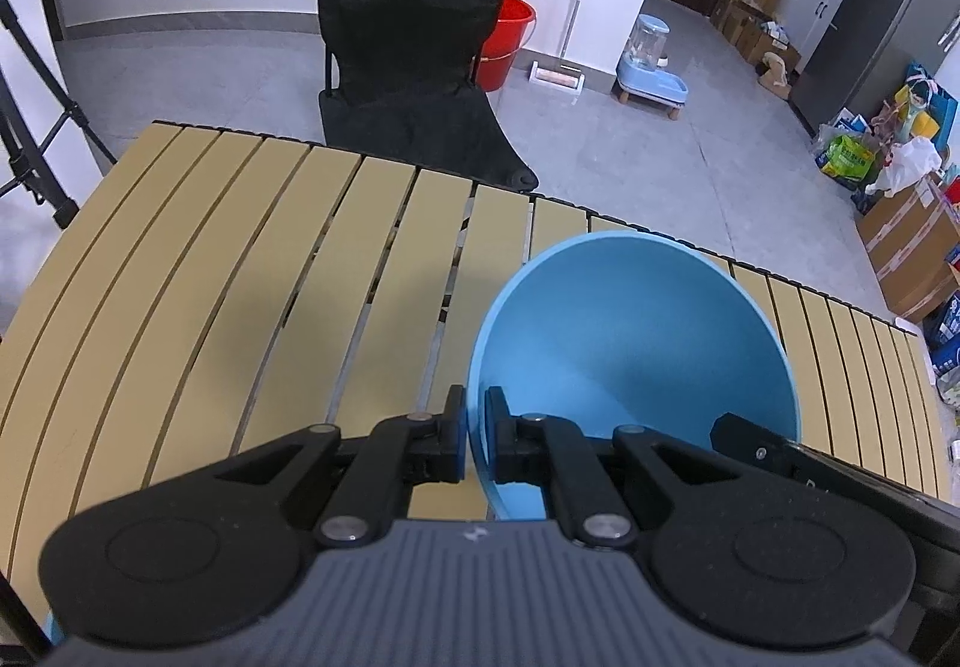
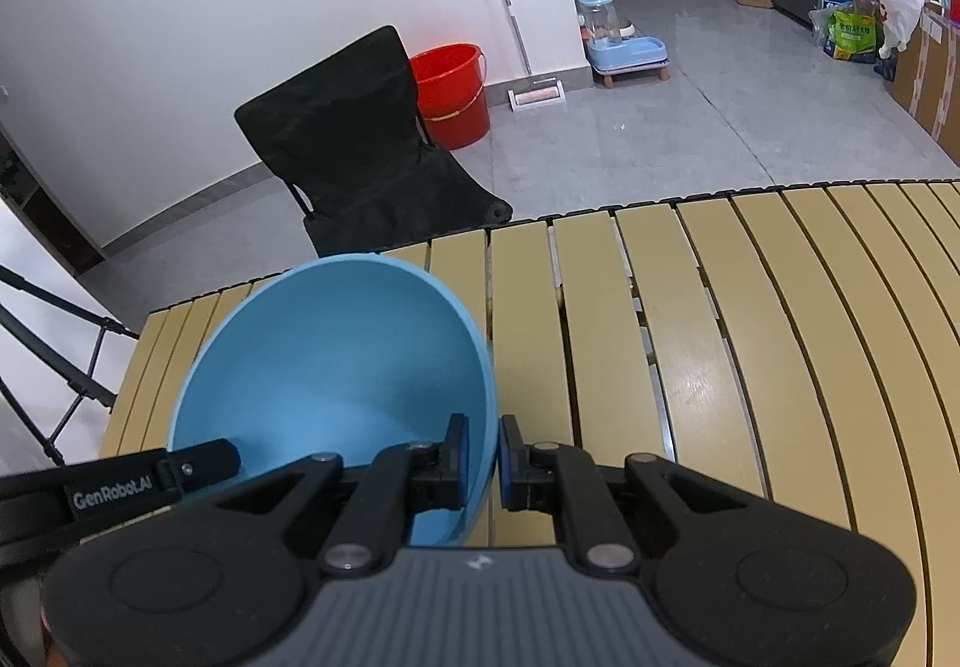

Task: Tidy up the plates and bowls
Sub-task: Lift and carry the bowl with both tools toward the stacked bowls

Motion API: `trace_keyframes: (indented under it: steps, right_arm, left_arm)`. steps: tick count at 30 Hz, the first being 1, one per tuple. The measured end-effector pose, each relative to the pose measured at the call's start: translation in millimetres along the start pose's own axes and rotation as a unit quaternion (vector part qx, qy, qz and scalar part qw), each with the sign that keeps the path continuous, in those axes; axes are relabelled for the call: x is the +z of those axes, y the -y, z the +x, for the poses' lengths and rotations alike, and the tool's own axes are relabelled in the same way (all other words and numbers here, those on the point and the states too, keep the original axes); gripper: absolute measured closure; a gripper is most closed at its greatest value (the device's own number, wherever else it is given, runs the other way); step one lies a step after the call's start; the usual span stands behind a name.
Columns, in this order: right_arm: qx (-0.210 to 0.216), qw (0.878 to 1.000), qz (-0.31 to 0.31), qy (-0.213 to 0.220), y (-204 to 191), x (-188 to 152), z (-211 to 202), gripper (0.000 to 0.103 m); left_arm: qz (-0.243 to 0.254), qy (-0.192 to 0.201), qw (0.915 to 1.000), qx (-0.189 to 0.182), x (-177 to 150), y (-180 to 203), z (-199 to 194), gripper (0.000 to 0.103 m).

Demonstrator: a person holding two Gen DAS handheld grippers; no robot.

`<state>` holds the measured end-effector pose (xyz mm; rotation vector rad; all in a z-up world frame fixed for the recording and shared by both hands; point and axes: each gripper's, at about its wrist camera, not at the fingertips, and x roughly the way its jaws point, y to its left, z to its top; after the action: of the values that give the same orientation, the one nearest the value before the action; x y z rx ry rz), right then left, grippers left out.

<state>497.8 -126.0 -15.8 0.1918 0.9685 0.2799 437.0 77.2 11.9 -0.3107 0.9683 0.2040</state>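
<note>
Both grippers' jaws clamp blue bowl (image 1: 636,343) rim.

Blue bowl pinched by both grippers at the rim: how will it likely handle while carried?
The blue bowl looks like smooth, matte plastic, so probably light and stiff. Its thin rim, clamped by the left gripper and right gripper on opposite sides, might slip or tilt if either loosens.

1. bowl (image 1: 636,343): plain light blue, inside and out
2. table (image 1: 240,271): tan slats with dark gaps, kinda striped
3. chair (image 1: 408,66): all black
4. bucket (image 2: 453,90): bright red
5. floor (image 1: 660,156): pale grey tiles
</note>
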Motion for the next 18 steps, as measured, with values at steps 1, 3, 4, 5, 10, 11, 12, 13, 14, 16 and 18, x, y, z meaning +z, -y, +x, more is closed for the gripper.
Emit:
trace_keyframes:
  steps: [1, 3, 4, 5, 10, 11, 12, 13, 14, 16, 18]
  right_arm:
    - [0.001, 1.0, -0.001, 0.001, -1.2, -1.9, -2.3, 0.094]
    - [0.001, 1.0, -0.003, 0.002, -3.7, -4.4, -6.3, 0.094]
    - [0.002, 1.0, -0.003, 0.002, -4.7, -6.2, -8.4, 0.094]
    - [0.002, 1.0, -0.004, 0.003, -6.0, -8.4, -10.7, 0.094]
    - [0.004, 1.0, -0.009, 0.005, -12.4, -21.3, -25.0, 0.094]
    - [0.004, 1.0, -0.01, 0.006, -13.7, -23.5, -27.6, 0.094]
    - [0.005, 1.0, -0.011, 0.007, -15.6, -26.3, -30.9, 0.094]
    - [0.006, 1.0, -0.012, 0.007, -16.4, -28.4, -33.5, 0.094]
    - [0.006, 1.0, -0.013, 0.008, -17.7, -30.8, -35.8, 0.094]
    - [0.008, 1.0, -0.015, 0.009, -20.2, -37.2, -41.9, 0.094]
    - [0.008, 1.0, -0.018, 0.01, -22.9, -41.6, -46.9, 0.094]
  left_arm:
    - [-0.002, 0.001, 1.0, 0.0, -2.2, -1.5, -2.8, 0.096]
    - [-0.004, 0.003, 1.0, -0.001, -5.6, -4.1, -7.9, 0.096]
    - [-0.005, 0.004, 1.0, -0.001, -8.0, -5.5, -10.6, 0.096]
    - [-0.006, 0.005, 1.0, 0.0, -10.4, -7.1, -13.1, 0.096]
    - [-0.009, 0.009, 0.9999, 0.001, -19.9, -13.9, -26.1, 0.096]
    - [-0.011, 0.009, 0.9999, 0.001, -20.8, -15.2, -28.0, 0.096]
    - [-0.013, 0.01, 0.9999, 0.0, -22.9, -17.5, -30.7, 0.096]
    - [-0.015, 0.01, 0.9998, -0.001, -25.2, -19.6, -33.5, 0.096]
    - [-0.017, 0.011, 0.9998, -0.001, -27.1, -21.5, -36.0, 0.096]
    - [-0.021, 0.015, 0.9997, -0.001, -32.3, -25.1, -41.8, 0.096]
    - [-0.025, 0.017, 0.9995, 0.0, -36.8, -28.3, -46.5, 0.096]
